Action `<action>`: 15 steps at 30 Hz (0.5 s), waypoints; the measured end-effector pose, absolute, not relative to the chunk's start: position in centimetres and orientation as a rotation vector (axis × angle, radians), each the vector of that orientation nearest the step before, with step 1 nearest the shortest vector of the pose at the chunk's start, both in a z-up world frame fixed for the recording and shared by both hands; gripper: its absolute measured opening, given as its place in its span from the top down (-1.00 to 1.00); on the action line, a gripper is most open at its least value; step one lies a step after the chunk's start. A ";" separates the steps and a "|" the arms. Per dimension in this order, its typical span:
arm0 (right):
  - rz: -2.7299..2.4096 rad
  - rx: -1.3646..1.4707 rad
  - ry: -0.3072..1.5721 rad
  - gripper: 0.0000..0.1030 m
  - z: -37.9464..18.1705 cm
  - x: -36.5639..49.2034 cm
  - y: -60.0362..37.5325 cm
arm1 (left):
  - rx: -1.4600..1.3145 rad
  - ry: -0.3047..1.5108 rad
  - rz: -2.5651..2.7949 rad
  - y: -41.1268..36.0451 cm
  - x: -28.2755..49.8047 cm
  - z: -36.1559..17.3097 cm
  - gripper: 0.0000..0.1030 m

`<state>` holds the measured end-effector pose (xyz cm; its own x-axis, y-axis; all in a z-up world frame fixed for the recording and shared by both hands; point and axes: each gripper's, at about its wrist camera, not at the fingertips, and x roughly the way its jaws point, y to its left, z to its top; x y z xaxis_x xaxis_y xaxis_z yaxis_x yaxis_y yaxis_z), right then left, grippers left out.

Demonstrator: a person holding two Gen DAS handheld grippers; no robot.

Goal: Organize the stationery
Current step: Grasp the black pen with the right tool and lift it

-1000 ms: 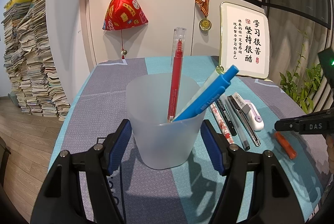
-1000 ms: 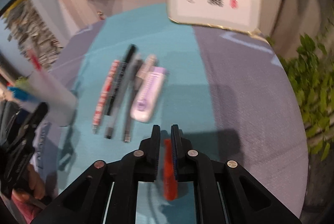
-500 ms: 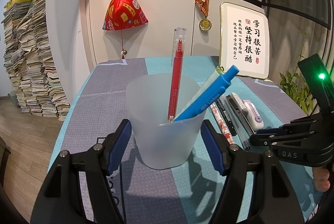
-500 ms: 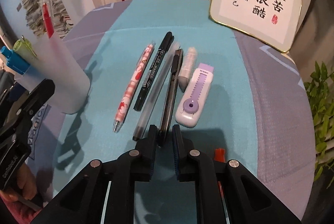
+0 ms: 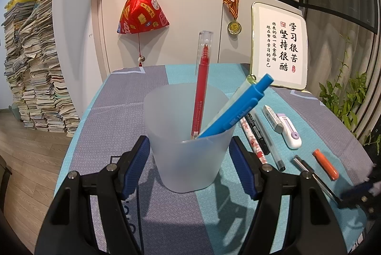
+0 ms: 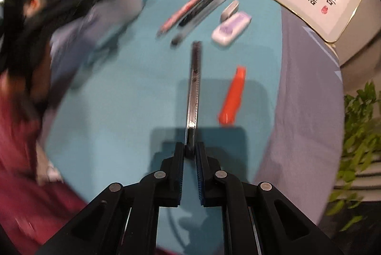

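A frosted plastic cup (image 5: 188, 148) stands between the fingers of my left gripper (image 5: 189, 162), which is shut on its sides. The cup holds a red pen (image 5: 201, 86), a blue pen (image 5: 238, 110) and a pale green one. My right gripper (image 6: 190, 152) is shut on the end of a black and silver pen (image 6: 195, 83), held lifted above the table; it also shows in the left wrist view (image 5: 312, 174). An orange cap-like piece (image 6: 233, 98) lies just right of it. A pink patterned pen (image 6: 181, 13), black pens (image 6: 202, 7), a white eraser (image 6: 229, 8) and a purple correction tape (image 6: 232, 26) lie farther away.
A framed calligraphy board (image 5: 279, 48) leans at the back right of the table. A green plant (image 6: 359, 121) stands off the right edge. A red hanging ornament (image 5: 141, 11) and a medal hang on the cabinet behind. Paper stacks (image 5: 33, 69) rise on the left floor.
My right gripper closed on the black and silver pen and pulled it back out of the row toward the near right. The left gripper and cup have not moved.
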<state>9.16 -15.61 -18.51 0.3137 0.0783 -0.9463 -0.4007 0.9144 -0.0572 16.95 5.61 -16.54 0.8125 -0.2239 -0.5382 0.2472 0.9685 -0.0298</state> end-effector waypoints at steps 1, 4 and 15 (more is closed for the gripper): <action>0.310 -0.323 1.198 0.80 -18.3 8.8 -15.6 | 0.044 0.568 -0.251 5.6 17.0 -16.5 -0.32; 0.291 -0.284 1.088 0.68 -16.8 9.1 -15.4 | 0.048 0.561 -0.252 5.6 16.9 -16.5 -0.32; 0.236 -0.242 1.049 0.22 -17.9 17.0 -12.9 | 0.037 0.569 -0.254 5.9 17.1 -16.6 -0.34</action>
<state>16.97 -12.94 -17.90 0.4780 0.0762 -0.8751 -0.3053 0.9485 -0.0842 17.13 5.86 -16.55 0.8121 -0.2275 -0.5374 0.2478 0.9682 -0.0355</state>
